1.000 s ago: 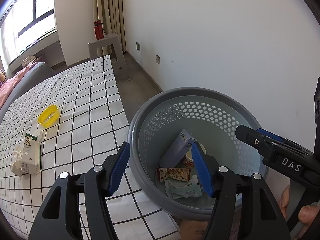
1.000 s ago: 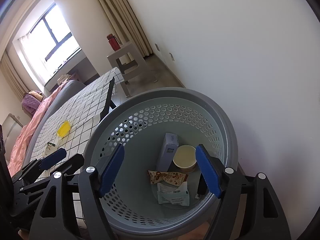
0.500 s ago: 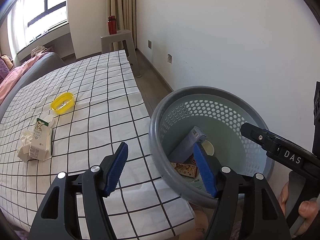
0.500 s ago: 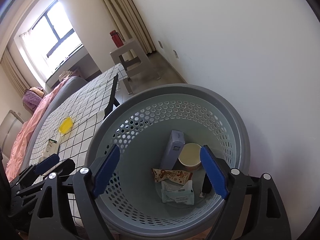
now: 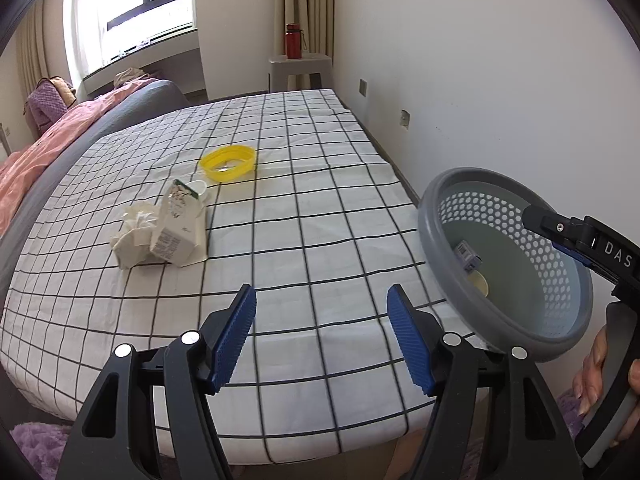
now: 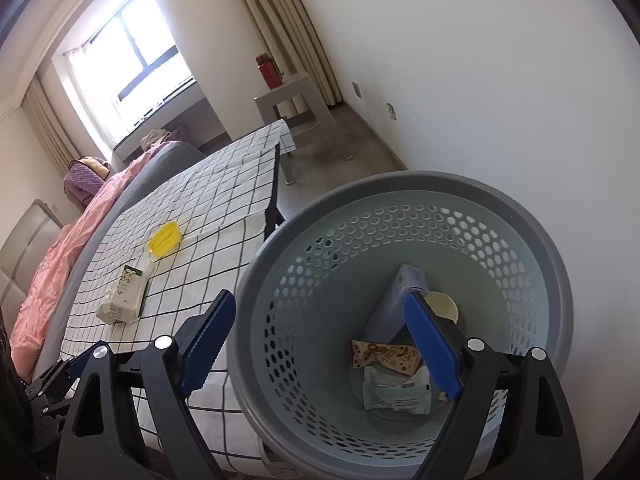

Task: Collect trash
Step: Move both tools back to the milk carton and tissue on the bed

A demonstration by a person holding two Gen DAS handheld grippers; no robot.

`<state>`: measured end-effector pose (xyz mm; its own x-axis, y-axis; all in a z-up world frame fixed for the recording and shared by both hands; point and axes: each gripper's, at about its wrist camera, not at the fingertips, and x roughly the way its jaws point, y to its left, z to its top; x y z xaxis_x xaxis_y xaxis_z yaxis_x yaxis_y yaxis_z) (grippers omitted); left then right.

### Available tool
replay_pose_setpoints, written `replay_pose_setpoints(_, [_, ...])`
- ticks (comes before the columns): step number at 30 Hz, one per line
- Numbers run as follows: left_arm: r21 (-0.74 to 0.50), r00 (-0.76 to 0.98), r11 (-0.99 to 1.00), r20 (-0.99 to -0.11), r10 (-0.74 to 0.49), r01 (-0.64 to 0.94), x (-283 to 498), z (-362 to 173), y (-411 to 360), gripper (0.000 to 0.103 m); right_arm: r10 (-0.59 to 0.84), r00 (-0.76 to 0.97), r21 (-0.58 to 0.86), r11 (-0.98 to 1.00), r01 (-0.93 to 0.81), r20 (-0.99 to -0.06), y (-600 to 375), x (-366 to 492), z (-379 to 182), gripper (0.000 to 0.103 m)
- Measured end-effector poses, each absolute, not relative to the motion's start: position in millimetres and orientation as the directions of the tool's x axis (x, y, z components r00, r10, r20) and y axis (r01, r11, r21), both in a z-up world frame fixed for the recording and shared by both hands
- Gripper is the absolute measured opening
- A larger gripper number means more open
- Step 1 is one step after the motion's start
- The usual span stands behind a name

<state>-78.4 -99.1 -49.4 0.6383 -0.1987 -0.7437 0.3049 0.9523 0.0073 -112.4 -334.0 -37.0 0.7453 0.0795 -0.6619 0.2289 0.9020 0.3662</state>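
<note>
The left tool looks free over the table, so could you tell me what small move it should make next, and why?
Probably carry the left tool forward and left toward the carton, which lies on its side on the table against a crumpled tissue. The tool holds nothing, its jaws stand apart, and the bin already holds other trash, so the carton seems the nearest piece left.

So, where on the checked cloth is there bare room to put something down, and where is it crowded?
Bare cloth runs between the milk carton and the basket, along the near edge by the left gripper, and beyond the yellow dish. It is crowded at the left: crumpled tissue, carton and dish lie close together.
</note>
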Motion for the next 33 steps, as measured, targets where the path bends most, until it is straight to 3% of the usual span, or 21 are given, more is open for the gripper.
replay_pose_setpoints(14, [0.033, 0.671, 0.993, -0.739, -0.050, 0.111, -78.7, -45.2, 14.9, 0.065, 0.304, 0.703, 0.423, 0.906, -0.005, -0.643, -211.5, -52.3, -24.9, 0.085])
replay_pose_setpoints(33, [-0.006, 0.672, 0.998, -0.740, 0.040, -0.066, -60.1, -52.9, 89.0, 0.065, 0.320, 0.592, 0.283, 0.946, -0.157, -0.740, -93.5, 31.5, -46.1, 0.085])
